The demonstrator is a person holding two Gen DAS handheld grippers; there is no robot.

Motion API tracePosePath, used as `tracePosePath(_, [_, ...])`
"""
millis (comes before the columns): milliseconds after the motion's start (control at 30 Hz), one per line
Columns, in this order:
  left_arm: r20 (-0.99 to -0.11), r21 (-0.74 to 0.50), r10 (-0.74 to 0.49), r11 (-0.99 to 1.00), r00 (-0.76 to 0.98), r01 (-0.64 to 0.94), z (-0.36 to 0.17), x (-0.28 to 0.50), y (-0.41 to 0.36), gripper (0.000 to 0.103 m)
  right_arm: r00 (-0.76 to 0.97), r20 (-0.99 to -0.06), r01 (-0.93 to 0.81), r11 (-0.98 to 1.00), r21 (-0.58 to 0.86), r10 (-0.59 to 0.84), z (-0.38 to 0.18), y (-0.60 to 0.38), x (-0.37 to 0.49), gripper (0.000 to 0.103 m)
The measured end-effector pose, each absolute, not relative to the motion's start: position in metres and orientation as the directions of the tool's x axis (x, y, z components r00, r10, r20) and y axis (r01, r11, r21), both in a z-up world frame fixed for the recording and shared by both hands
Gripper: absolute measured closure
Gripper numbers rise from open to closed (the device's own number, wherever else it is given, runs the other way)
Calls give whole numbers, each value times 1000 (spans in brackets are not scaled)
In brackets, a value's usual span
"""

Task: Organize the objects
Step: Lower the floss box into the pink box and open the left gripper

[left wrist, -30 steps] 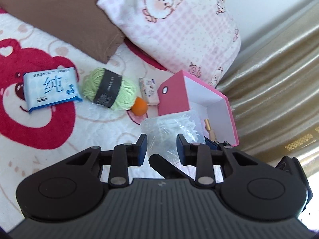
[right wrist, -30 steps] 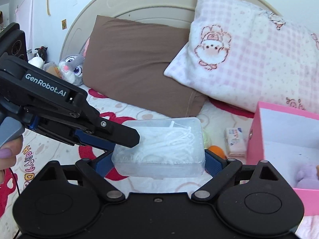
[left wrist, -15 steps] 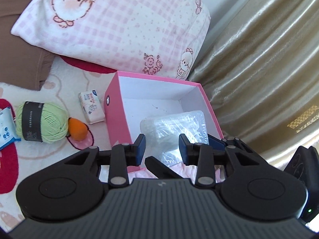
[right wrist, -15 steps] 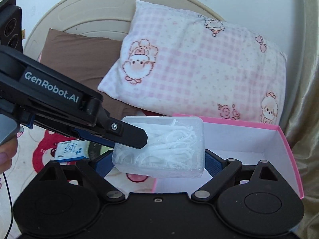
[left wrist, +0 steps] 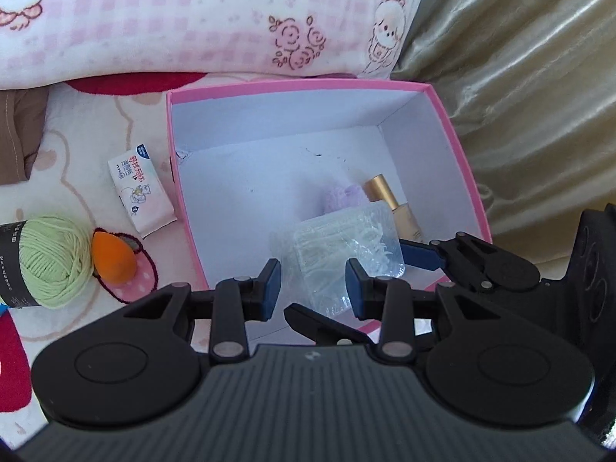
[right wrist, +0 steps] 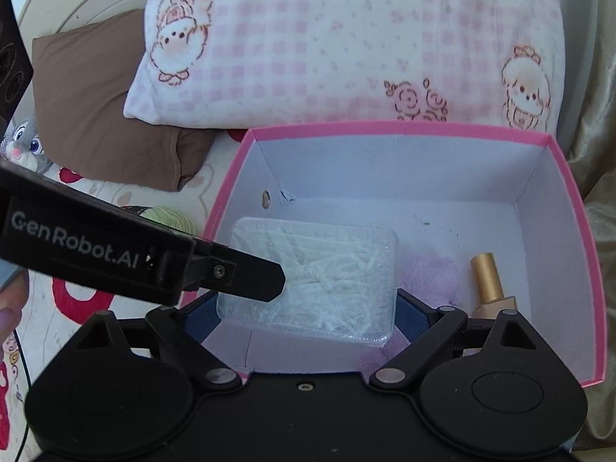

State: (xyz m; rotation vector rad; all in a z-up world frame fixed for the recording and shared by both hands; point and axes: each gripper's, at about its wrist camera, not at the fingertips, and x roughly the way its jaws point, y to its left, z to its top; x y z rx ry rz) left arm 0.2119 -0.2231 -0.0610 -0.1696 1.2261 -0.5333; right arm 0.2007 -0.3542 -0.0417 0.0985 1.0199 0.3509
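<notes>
Closest to you in the right wrist view, your right gripper [right wrist: 308, 308] is clamped on the clear plastic box [right wrist: 312, 277], one blue pad on each short end, and the box hangs over the open pink box [right wrist: 593, 269]. The clear box has round corners and you can see a tangle of thin white pieces inside it. Your left gripper [left wrist: 312, 283] has its fingers a little apart with nothing between them; it sits just above the clear box [left wrist: 346, 254] and beside your right gripper [left wrist: 419, 254]. Only the left wrist view shows what lies on the blanket [left wrist: 96, 146] left of the pink box [left wrist: 462, 177]: a green ball of yarn [left wrist: 54, 261], an orange sponge [left wrist: 113, 258] touching it, and a small white tissue pack [left wrist: 140, 192] next to the box wall. Only the right wrist view shows your fingertip [right wrist: 13, 304] at the left edge, a brown pillow [right wrist: 96, 104] and a grey bunny toy [right wrist: 25, 142] far back. Both views show a gold-capped bottle [right wrist: 489, 281] and something soft and purple [right wrist: 435, 273] on the floor of the pink box. Behind the box lies a pink checked pillow [right wrist: 346, 38].
</notes>
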Motion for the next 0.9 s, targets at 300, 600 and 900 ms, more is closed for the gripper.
tracePosePath(300, [-899, -318, -405, 865, 166, 387, -72, 220, -249, 69, 369, -836, -188, 914, 360, 405, -67, -372, 214, 8])
tracePosePath(600, [-929, -293, -353, 886, 112, 358, -98, 231, -252, 72, 283, -853, -174, 898, 404, 438, -98, -370, 227, 8])
tracePosePath(900, [-922, -284, -357, 886, 149, 365, -97, 228, -254, 73, 266, -858, -165, 898, 408, 439, -99, -373, 228, 8])
